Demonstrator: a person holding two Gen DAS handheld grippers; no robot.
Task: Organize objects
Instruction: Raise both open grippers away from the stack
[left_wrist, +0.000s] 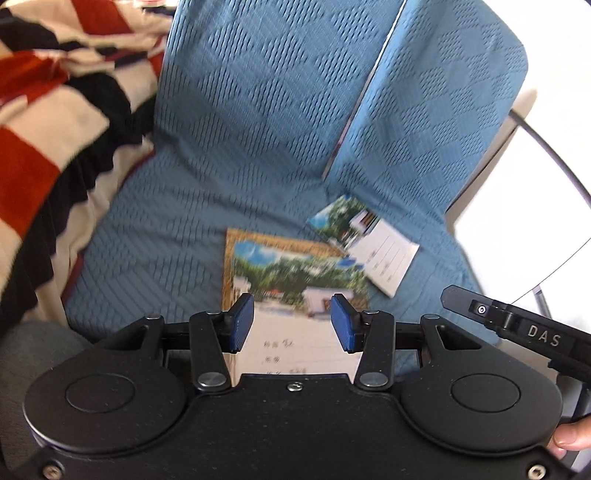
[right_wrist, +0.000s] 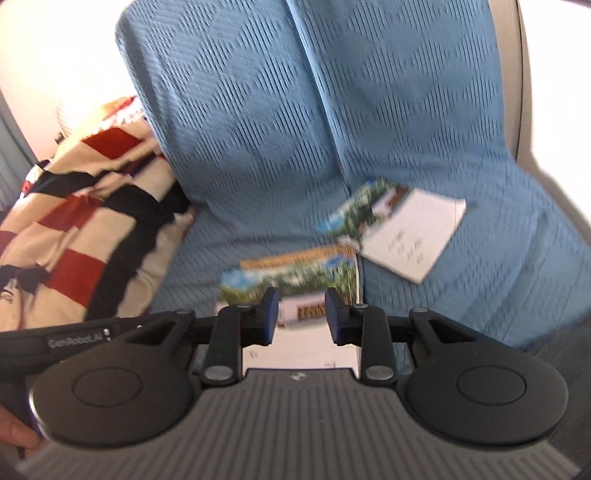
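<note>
Left wrist view: the left tongs (left_wrist: 291, 319) hang apart and empty over the large glossy photo-cover notebook (left_wrist: 295, 284) lying flat on the blue woven-cover sofa seat (left_wrist: 166, 240), probably lining up a pick; its long axis runs toward the backrest, picture end away, and a smaller matching notebook (left_wrist: 365, 243) lies angled, touching its far right corner

Right wrist view: the right tongs (right_wrist: 301, 315) likewise gape, holding nothing, above the same large notebook, the small one near right; a red, cream and black striped blanket (right_wrist: 81, 236) is bunched left
</note>
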